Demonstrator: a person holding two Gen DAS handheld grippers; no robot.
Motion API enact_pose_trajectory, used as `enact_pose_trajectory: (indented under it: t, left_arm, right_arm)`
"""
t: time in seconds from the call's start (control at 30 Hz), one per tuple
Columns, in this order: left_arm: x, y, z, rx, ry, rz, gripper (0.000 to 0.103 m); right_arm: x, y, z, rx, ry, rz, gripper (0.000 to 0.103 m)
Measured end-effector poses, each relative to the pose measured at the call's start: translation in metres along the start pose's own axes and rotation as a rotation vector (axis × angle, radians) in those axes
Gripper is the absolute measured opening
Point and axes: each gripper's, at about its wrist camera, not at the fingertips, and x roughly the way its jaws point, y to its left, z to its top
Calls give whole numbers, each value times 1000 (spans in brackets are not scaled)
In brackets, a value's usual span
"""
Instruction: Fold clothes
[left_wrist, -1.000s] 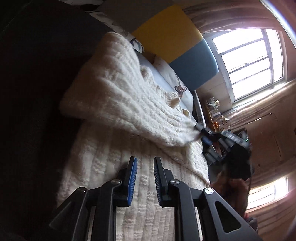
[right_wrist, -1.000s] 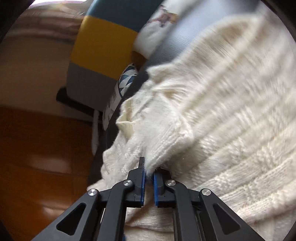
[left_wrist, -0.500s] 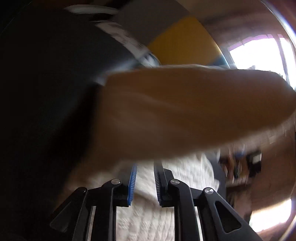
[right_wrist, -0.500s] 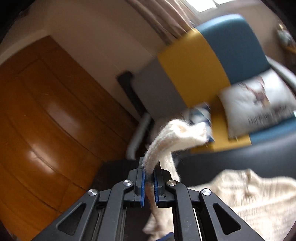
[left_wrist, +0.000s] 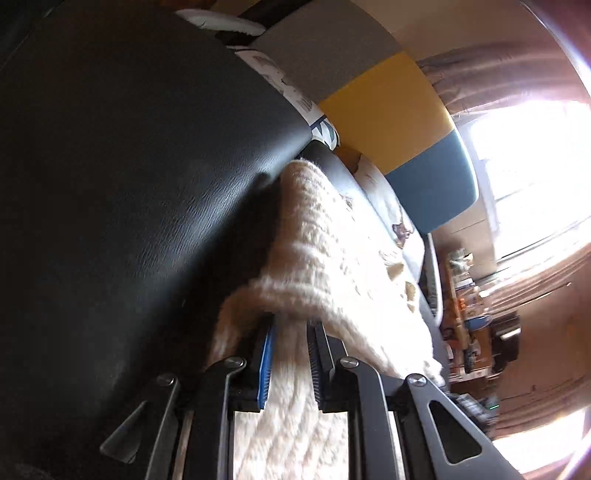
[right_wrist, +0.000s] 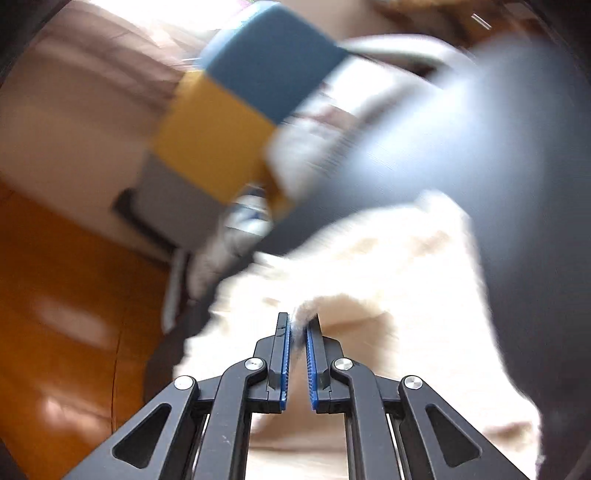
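Cream chunky-knit sweater (left_wrist: 332, 266) lies on a black leather-like surface (left_wrist: 129, 184), its ribbed, fuzzy wool folded over itself so that a thick rolled edge runs across the near part of the left wrist view, with a flatter knitted layer spread beneath it toward the camera. Several pale buttons (left_wrist: 395, 269) show along its right side. The left gripper (left_wrist: 291, 328) has its black fingers with blue pads set narrowly apart, their tips tucked under that rolled edge with knit lying between them; whether the pads press on it I cannot tell. In the right wrist view, which is blurred, the right gripper (right_wrist: 298, 325) has a tuft of the sweater (right_wrist: 369, 280) between its blue pads at the very tips, and its jaws are opening from a near-closed pinch. The garment's far edge ends short of the surface's border, leaving bare black material to the left and beyond. Farther off stands a headboard-like panel in grey, yellow and blue blocks (left_wrist: 388, 110), with a pale printed cushion (left_wrist: 402, 229) beside it. An orange-brown wooden floor (right_wrist: 55, 332) lies to the left of the surface in the right wrist view, and a bright window (left_wrist: 535, 166) fills the far right.
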Motion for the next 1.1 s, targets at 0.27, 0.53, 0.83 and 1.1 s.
enact_pose_trajectory:
  t: [0.27, 0.53, 0.83, 1.1]
  left_arm:
    - [-5, 3, -2, -109, -17, -135, 22]
    - [22, -8, 15, -103, 25, 4, 18]
    - [24, -38, 21, 172, 39, 30, 8]
    - [27, -16, 25, 88, 104, -6, 11]
  right_arm:
    - [2, -25, -8, 106, -43, 164, 45]
    - [-15, -25, 6, 267, -120, 214, 63]
    - [-47, 53, 8, -260, -150, -82, 16]
    - [-41, -9, 3, -78, -66, -106, 23]
